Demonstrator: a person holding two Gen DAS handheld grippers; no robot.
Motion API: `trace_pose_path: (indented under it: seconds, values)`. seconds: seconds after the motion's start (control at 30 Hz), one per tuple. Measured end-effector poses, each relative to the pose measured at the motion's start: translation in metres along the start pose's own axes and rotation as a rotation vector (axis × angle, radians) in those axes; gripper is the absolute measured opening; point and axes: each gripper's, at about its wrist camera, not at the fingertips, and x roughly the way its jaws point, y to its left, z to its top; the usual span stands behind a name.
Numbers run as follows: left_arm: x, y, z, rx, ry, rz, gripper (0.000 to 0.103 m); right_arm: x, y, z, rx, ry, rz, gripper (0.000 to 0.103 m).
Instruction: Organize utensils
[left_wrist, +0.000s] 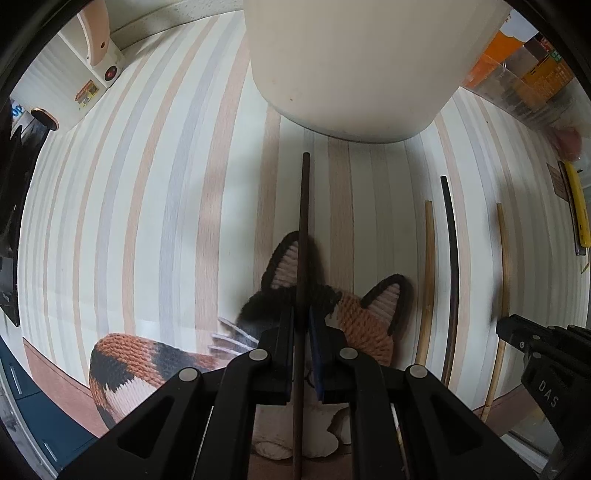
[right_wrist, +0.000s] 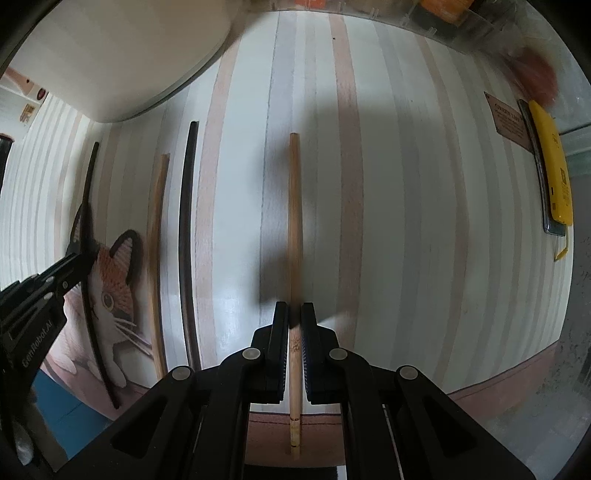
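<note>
My left gripper (left_wrist: 301, 312) is shut on a dark chopstick (left_wrist: 305, 221), which runs straight ahead above a cat-patterned mat (left_wrist: 369, 317). My right gripper (right_wrist: 294, 306) is shut on a bamboo chopstick (right_wrist: 294, 221) over the striped placemat (right_wrist: 406, 221). Between the two held sticks, a bamboo chopstick (right_wrist: 157, 258) and a dark chopstick (right_wrist: 186, 240) lie side by side on the placemat. The left gripper (right_wrist: 83, 258) shows at the left edge of the right wrist view. In the left wrist view the right gripper (left_wrist: 504, 326) shows at the right edge.
A large white container (left_wrist: 354, 66) stands at the far end of the placemat, just beyond the chopstick tips. A yellow flat object (right_wrist: 552, 166) lies at the right edge. Clear bins with orange packets (left_wrist: 524, 74) sit at the back right.
</note>
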Motion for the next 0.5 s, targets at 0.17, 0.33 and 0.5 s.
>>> trace_pose_path:
  seconds: [0.17, 0.33, 0.5]
  values:
    - [0.0024, -0.0033, 0.0016, 0.010, 0.005, 0.013, 0.008, -0.0019, 0.0014, 0.0096, -0.010, 0.000, -0.027, 0.008]
    - [0.0034, -0.0079, 0.0021, 0.012, 0.006, 0.022, 0.008, -0.0005, -0.0002, 0.0125, -0.003, -0.013, -0.034, 0.008]
    - [0.0041, -0.0087, 0.0004, 0.004, -0.001, 0.012, 0.005, 0.0010, 0.0060, 0.0095, -0.004, -0.029, -0.049, 0.008]
